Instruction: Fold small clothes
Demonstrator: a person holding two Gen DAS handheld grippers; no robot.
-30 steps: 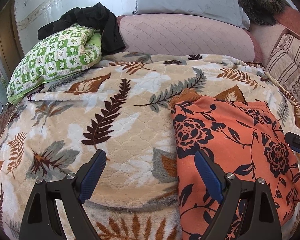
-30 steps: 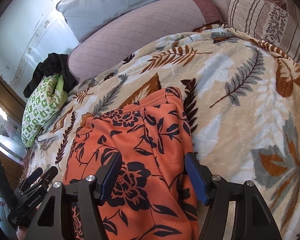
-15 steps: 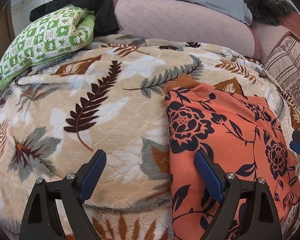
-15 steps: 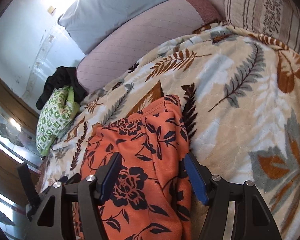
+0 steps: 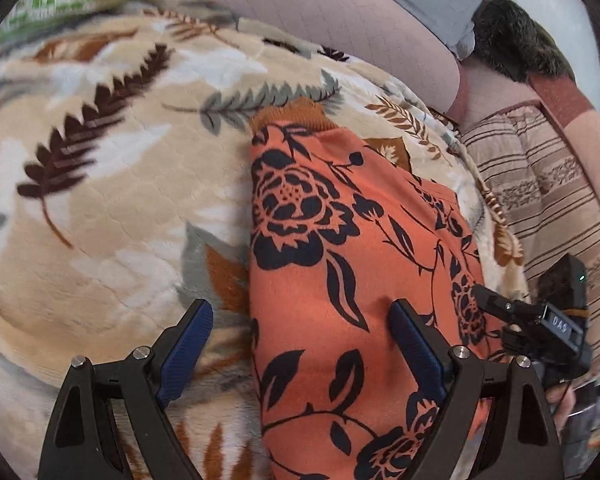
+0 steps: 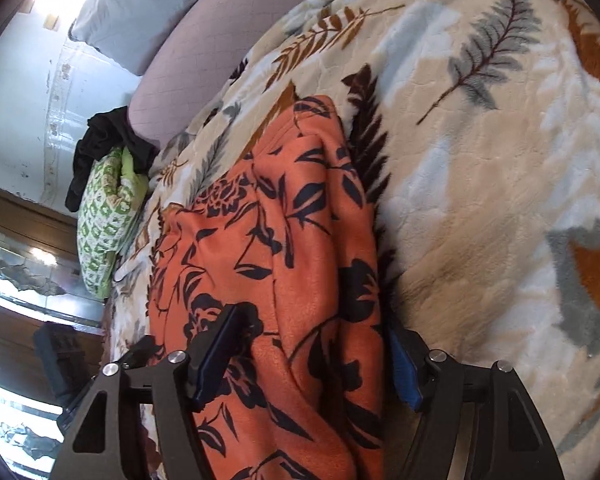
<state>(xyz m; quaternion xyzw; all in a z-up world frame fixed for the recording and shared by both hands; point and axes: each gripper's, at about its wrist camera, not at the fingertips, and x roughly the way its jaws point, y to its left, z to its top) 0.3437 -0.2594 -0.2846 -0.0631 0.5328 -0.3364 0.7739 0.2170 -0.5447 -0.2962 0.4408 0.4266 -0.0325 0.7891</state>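
Orange fleece garment with dark floral print (image 5: 340, 280) lies on the leaf-patterned plush bed blanket (image 5: 112, 184); your left hand-held gripper (image 5: 300, 344) and right hand-held gripper (image 6: 312, 356) straddle its near edges, jaws apart. Pinch both layers evenly before lifting, in my judgement.

Leaf-print blanket (image 5: 112, 184) w/ green pillow (image 6: 104, 216) & black cloth (image 6: 100, 148) by pink bolster (image 5: 340, 16).
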